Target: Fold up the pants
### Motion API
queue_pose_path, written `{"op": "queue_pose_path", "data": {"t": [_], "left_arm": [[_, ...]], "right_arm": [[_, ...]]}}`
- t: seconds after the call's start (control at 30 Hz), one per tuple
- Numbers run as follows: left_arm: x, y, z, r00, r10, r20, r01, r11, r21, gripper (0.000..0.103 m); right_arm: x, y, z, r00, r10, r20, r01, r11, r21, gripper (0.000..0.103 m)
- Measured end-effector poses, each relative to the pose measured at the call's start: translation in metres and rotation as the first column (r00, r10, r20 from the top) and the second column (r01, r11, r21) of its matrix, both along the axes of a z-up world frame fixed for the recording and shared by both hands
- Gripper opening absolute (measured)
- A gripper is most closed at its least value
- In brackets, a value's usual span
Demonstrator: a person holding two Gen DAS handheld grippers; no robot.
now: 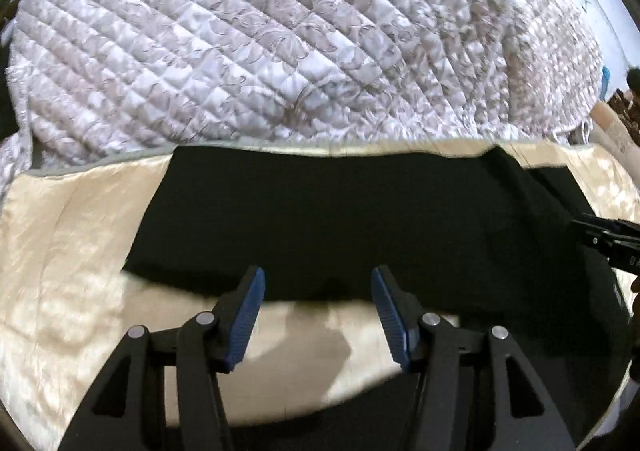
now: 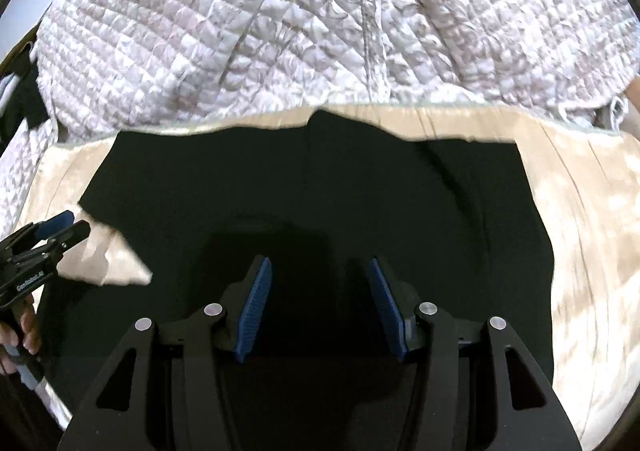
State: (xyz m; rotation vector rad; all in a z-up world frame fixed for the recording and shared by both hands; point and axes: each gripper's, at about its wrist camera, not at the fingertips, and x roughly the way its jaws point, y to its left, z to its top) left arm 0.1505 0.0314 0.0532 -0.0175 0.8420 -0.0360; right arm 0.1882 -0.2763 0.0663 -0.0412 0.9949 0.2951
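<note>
Black pants point(image 1: 340, 219) lie folded flat on a cream satin sheet point(image 1: 60, 251), a wide dark band across the left wrist view. My left gripper point(image 1: 318, 283) hovers open at their near edge, its blue pads point(image 1: 248, 315) apart and bare. In the right wrist view the pants point(image 2: 320, 179) fill the middle, with a corner of sheet showing at their lower left. My right gripper point(image 2: 320, 275) hangs open above the dark cloth, with nothing between its fingers. Each gripper shows in the other's view: the left gripper point(image 2: 76, 223) at the left edge, the right gripper point(image 1: 580, 229) at the right edge.
A white quilted bedspread point(image 1: 280, 51) is bunched up behind the pants, along the far edge of the sheet, and fills the upper half of both views point(image 2: 320, 31). A person's hand point(image 2: 24, 327) holds the left gripper's handle. Bare sheet point(image 2: 592, 231) lies right of the pants.
</note>
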Motion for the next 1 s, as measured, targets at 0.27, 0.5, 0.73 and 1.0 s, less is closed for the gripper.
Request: {"op": "queue_pose_path", "data": {"t": [0.27, 0.5, 0.73, 1.0], "left_arm": [[0.075, 0.001, -0.021, 0.999, 0.038, -0.025, -0.037, 0.999, 0.012, 0.064], [0.118, -0.010, -0.050, 0.996, 0.048, -0.075, -0.046, 0.998, 0.034, 0.070], [0.122, -0.023, -0.055, 0.998, 0.018, -0.054, -0.012, 0.995, 0.102, 0.021], [0.092, -0.020, -0.030, 1.000, 0.012, 0.021, -0.013, 0.999, 0.046, 0.002]], "right_arm": [[0.074, 0.016, -0.007, 1.000, -0.020, 0.007, 0.020, 1.000, 0.000, 0.060], [0.125, 0.031, -0.032, 0.999, -0.032, -0.020, 0.031, 0.997, -0.065, 0.060], [0.127, 0.040, -0.043, 1.000, 0.002, 0.012, -0.001, 0.992, -0.123, 0.013], [0.100, 0.039, -0.008, 0.996, 0.007, 0.085, -0.002, 0.998, -0.059, 0.006]]}}
